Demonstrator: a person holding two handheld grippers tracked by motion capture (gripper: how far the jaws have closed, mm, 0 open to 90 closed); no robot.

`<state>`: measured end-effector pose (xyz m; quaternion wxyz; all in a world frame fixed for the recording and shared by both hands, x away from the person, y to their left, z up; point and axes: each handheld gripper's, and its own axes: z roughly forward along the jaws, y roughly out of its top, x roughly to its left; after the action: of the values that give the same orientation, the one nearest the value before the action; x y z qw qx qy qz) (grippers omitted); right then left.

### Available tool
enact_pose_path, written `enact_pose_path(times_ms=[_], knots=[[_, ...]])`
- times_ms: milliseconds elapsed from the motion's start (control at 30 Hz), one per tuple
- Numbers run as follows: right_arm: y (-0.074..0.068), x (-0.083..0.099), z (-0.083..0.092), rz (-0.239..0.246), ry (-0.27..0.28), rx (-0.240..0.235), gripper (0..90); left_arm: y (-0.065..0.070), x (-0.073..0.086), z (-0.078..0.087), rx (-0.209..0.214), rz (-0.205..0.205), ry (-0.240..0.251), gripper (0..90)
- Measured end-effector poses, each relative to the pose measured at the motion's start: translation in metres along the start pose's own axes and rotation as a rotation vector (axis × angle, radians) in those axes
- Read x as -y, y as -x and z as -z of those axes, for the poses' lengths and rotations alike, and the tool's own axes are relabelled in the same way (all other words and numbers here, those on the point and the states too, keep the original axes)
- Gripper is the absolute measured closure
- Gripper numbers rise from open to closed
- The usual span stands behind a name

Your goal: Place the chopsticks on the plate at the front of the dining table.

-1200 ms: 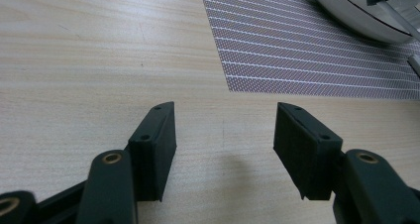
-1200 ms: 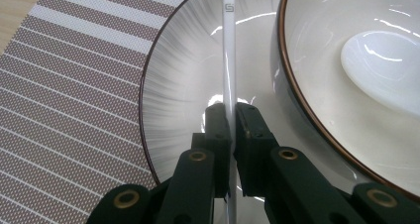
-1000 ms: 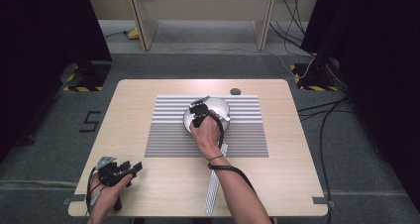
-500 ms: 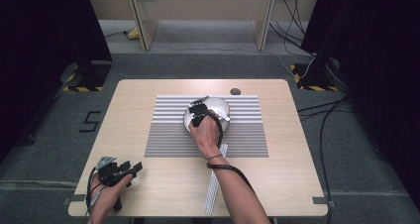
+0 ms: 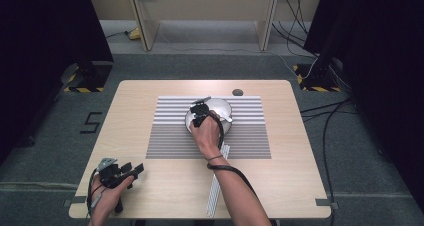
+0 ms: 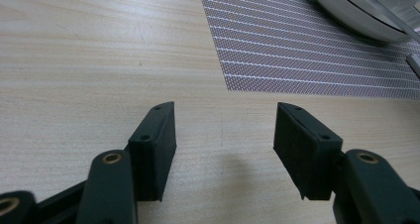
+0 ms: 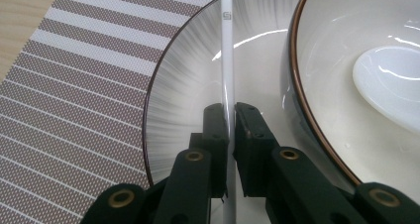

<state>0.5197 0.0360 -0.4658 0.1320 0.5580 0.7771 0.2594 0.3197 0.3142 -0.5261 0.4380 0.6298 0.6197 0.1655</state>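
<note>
**A chopstick held over the plate while the left gripper waits idle**

In the right gripper view, a thin white chopstick [image 7: 227, 60] is clamped between the jaws of the right gripper [image 7: 230, 117], which are drawn in narrow against it. The stick runs straight ahead from the jaws and also back beneath them, so it is gripped along its length rather than at an end. Directly below and ahead of the jaws lies a grey-streaked plate [image 7: 188, 85] with a dark rim; just to the right of the jaws stands a bowl [image 7: 317, 50] with a brown rim, and inside it rests a white spoon [image 7: 386, 85]. The stick is held above the plate's surface beside the bowl, probably so that it can be laid on the plate or lifted clear of it; which of the two cannot be told.

In the high view, the right gripper [image 5: 201, 111] is seen at the dishes on a striped placemat [image 5: 170, 136], and further pale sticks [image 5: 217, 186] lie behind it near the table's near edge.

The left gripper [image 6: 223, 135] is kept wide apart and holds nothing. It rests low over the bare wooden table [image 6: 74, 60], with the placemat's corner ahead of it and to the right, well away from the work, seemingly parked until needed
</note>
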Motion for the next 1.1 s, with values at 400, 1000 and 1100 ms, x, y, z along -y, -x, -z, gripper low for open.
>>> enact_pose_path(times_ms=[400, 1000, 1100], knots=[[-0.002, -0.001, 0.007, 0.016, 0.025, -0.009, 69.8, 0.0, 0.0, 0.0, 0.002, 0.001, 0.0, 41.3], [0.014, 0.026, 0.056, 0.015, -0.086, -0.086, 78.0, 0.0, 0.0, 0.0, 0.0, -0.001, -0.001, 41.3], [0.019, 0.034, 0.061, 0.016, -0.117, -0.081, 79.6, 0.0, 0.0, 0.0, 0.0, 0.0, 0.0, 41.3]])
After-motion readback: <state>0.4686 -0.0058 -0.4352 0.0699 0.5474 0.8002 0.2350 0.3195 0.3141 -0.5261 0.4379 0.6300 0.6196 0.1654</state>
